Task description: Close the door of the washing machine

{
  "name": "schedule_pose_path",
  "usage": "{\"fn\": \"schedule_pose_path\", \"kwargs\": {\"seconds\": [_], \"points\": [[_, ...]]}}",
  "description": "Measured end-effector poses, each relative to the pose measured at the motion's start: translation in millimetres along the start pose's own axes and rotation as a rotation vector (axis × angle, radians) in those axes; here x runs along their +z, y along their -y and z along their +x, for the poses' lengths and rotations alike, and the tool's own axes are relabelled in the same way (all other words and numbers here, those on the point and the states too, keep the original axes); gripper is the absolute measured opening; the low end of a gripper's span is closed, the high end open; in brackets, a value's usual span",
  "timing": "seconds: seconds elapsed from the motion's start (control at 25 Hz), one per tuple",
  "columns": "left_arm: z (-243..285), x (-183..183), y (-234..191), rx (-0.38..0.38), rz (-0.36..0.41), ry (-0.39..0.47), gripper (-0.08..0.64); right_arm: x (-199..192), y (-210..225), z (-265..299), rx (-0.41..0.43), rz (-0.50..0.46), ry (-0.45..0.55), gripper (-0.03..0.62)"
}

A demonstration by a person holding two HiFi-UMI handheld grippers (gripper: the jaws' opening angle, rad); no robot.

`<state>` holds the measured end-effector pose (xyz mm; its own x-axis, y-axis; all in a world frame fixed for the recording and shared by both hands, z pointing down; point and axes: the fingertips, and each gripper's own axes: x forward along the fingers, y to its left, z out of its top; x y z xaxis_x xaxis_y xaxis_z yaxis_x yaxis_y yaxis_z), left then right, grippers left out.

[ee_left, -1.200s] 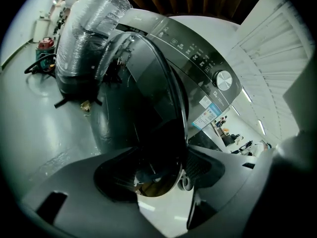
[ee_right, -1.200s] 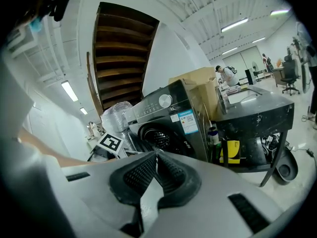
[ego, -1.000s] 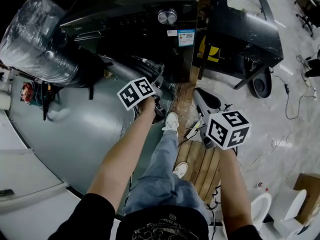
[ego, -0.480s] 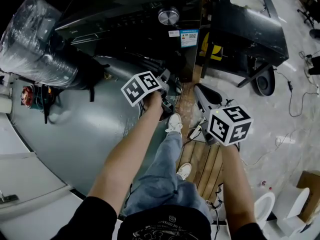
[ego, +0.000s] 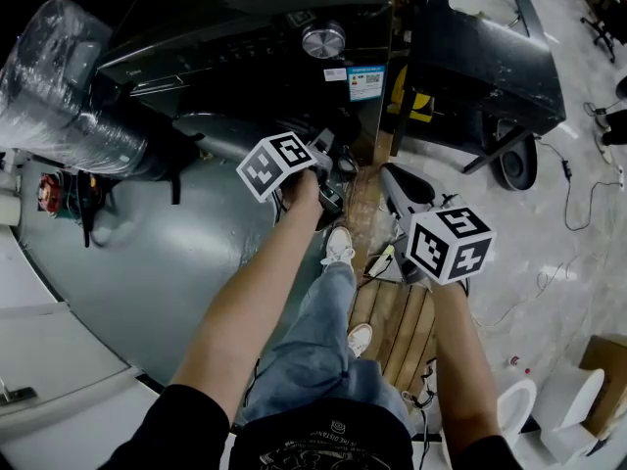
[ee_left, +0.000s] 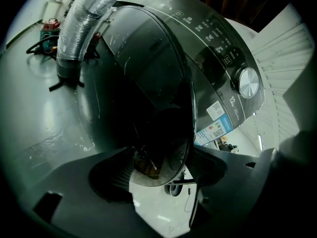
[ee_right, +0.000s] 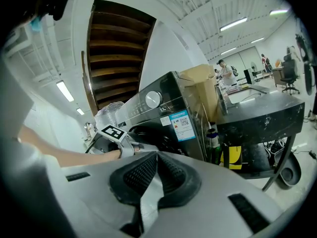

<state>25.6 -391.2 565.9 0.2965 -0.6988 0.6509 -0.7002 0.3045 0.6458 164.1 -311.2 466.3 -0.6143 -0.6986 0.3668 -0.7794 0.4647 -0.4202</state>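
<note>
Your left gripper [ego: 318, 164] reaches to the front of the washing machine [ego: 255, 27], which stands just beside the left edge of the black counter [ego: 490, 47]. From your head view its jaws are lost in the dark there. The left gripper view settles it: the left gripper [ee_left: 161, 170] is released, its jaws wide apart, and the lower rim of the round door [ee_left: 153, 98] sits between them. I cannot tell whether either pad touches that rim. The door stands swung out from the machine's front, not yet shut.

Your right gripper [ego: 404, 196] hangs in the air near the counter's front left corner, well apart from the door. Its own view shows the right gripper [ee_right: 156, 157] clenched, pads [ee_right: 141, 175] meeting at the tips, with nothing held.

Only the right gripper view shows the machine from the side: the dial [ee_right: 153, 98], the blue sticker [ee_right: 179, 125] below it, your left gripper [ee_right: 130, 147] at the dark opening, and a yellow thing [ee_right: 232, 157] under the counter's left edge. Only the head view shows the plastic-wrapped roll [ego: 69, 76] left of the machine.
</note>
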Motion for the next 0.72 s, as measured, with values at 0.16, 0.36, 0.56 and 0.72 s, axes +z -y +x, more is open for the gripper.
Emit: {"fn": "schedule_pose_path", "kwargs": {"seconds": [0.16, 0.36, 0.56, 0.72], "points": [[10, 6, 6, -0.002, -0.026, 0.007, 0.343, 6, 8, 6, -0.003, 0.005, -0.001, 0.021], [27, 12, 12, -0.02, -0.056, 0.005, 0.347, 13, 22, 15, -0.009, 0.007, 0.0, 0.021], [32, 20, 18, -0.001, -0.071, 0.019, 0.351, 20, 31, 23, -0.012, 0.015, 0.006, 0.021], [38, 24, 21, -0.009, -0.083, 0.042, 0.356, 25, 37, 29, -0.012, 0.016, 0.008, 0.021]]}}
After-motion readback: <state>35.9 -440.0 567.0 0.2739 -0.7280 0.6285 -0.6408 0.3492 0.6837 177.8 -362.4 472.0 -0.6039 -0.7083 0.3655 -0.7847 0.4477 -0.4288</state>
